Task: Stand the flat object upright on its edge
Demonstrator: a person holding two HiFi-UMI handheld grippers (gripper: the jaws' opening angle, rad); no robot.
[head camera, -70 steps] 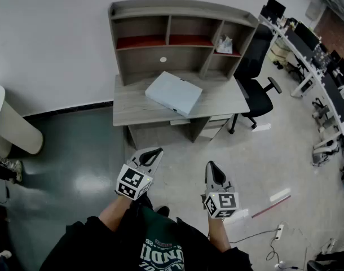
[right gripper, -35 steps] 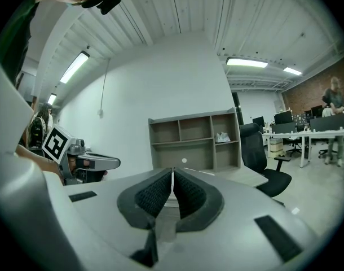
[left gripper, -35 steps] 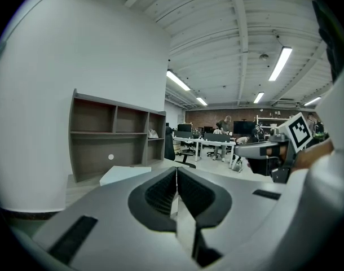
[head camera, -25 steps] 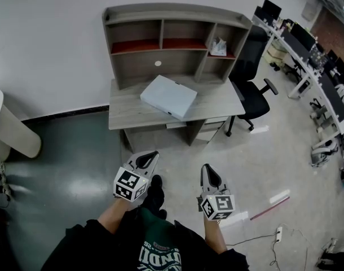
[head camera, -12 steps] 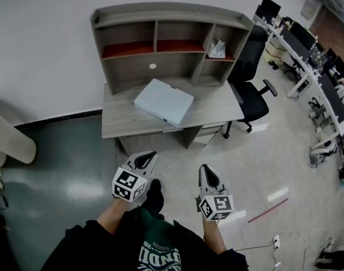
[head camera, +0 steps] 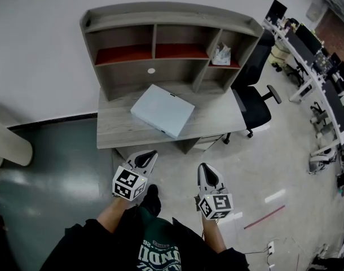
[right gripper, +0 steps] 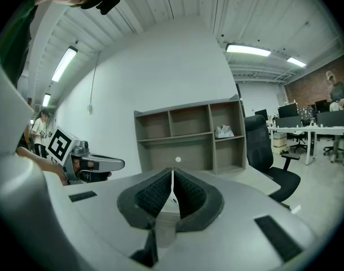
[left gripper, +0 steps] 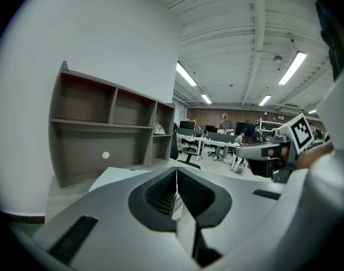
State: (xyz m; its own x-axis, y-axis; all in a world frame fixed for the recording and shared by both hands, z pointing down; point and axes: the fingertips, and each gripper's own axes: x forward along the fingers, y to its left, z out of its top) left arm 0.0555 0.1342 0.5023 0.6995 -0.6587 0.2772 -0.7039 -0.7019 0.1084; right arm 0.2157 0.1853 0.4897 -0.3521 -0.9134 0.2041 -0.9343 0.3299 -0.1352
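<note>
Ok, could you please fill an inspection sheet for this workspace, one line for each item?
Surface: grey desk with shelf unit on top.
Job's things: flat pale box lying flat on the desk, not yet upright.
Clutter: white crumpled item in the right shelf compartment.
Grippers: left gripper and right gripper both shut, empty, short of the desk.
Cables: power strip with cable on the floor.
Surroundings: black chair, office desks at right.

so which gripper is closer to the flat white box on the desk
Left. The left gripper is short of the desk's front edge, roughly in line with the flat white box; the right gripper hangs farther back, off past the box's right corner.
</note>
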